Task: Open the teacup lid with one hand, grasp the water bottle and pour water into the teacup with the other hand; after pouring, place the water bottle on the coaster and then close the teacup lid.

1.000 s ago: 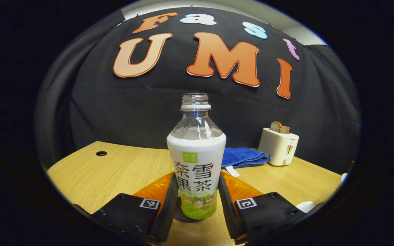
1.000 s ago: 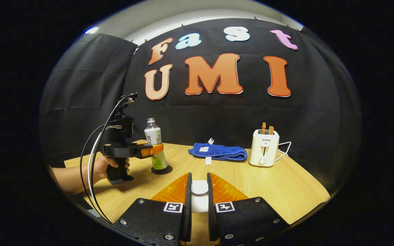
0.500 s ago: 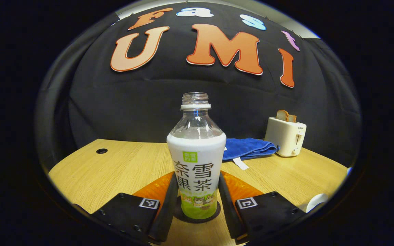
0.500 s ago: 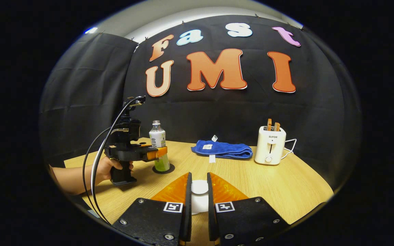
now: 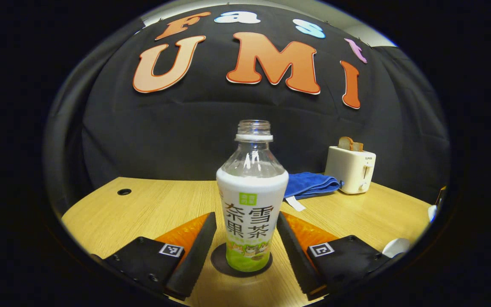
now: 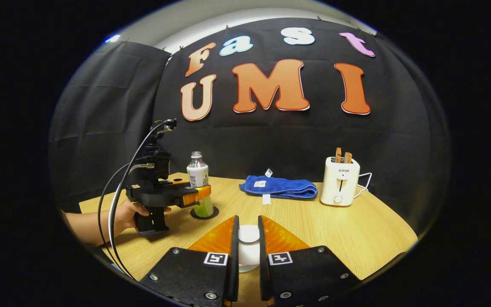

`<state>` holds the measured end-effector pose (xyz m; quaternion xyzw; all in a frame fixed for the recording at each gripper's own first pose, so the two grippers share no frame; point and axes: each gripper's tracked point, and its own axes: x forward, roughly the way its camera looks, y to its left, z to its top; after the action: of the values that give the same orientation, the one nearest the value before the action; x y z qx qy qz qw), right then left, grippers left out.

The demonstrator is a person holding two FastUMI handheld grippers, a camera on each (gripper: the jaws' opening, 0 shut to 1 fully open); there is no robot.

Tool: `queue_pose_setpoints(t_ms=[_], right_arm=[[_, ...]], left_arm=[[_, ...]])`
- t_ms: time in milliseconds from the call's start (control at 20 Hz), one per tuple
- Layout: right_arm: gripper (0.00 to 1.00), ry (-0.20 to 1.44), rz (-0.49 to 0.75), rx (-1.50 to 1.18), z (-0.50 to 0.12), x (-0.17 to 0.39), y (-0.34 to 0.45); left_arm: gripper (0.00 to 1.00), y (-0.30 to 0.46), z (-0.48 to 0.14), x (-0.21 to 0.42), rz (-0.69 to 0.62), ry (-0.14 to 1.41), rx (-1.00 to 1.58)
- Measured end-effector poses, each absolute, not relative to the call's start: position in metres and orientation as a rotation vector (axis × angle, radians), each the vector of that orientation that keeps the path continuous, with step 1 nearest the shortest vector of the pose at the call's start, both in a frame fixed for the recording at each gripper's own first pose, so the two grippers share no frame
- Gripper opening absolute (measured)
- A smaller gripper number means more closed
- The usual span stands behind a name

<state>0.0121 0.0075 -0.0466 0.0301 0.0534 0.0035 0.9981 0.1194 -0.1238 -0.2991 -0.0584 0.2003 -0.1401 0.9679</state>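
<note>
Standing upright on the dark round coaster (image 5: 241,264), the water bottle (image 5: 252,204) has its long axis vertical, mouth pointing straight up w/ no cap on. It's clear plastic at the neck & shoulder, wrapped below in a white label that goes green at the base. Your left gripper (image 5: 245,238) is spread wide, fingers either side of the bottle w/ a gap on both sides, not touching it. In the right gripper view you see the same: bottle on coaster near the table's (image 6: 348,234) far left, your hand (image 6: 126,213) holding that gripper beside it. Your right gripper (image 6: 246,243) is closed down on the white teacup lid (image 6: 249,233), both fingers pressing its sides. Blue towel (image 6: 279,188) & white toaster (image 6: 340,181) sit farther back.
</note>
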Motion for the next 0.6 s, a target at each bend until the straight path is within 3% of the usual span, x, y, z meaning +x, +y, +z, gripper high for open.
queue_pose_setpoints(t_ms=[50,100,600], right_arm=[[0.2,0.108,0.004,0.061,-0.049,0.015,0.007],[0.2,0.115,0.002,0.063,-0.053,0.017,0.008],[0.2,0.17,0.039,0.071,-0.085,0.035,0.028]], left_arm=[[0.98,-0.125,-0.297,0.117,-0.289,0.399,-0.121],[0.99,-0.123,-0.293,0.115,-0.282,0.394,-0.123],[0.98,-0.1,-0.244,0.058,-0.219,0.301,-0.112]])
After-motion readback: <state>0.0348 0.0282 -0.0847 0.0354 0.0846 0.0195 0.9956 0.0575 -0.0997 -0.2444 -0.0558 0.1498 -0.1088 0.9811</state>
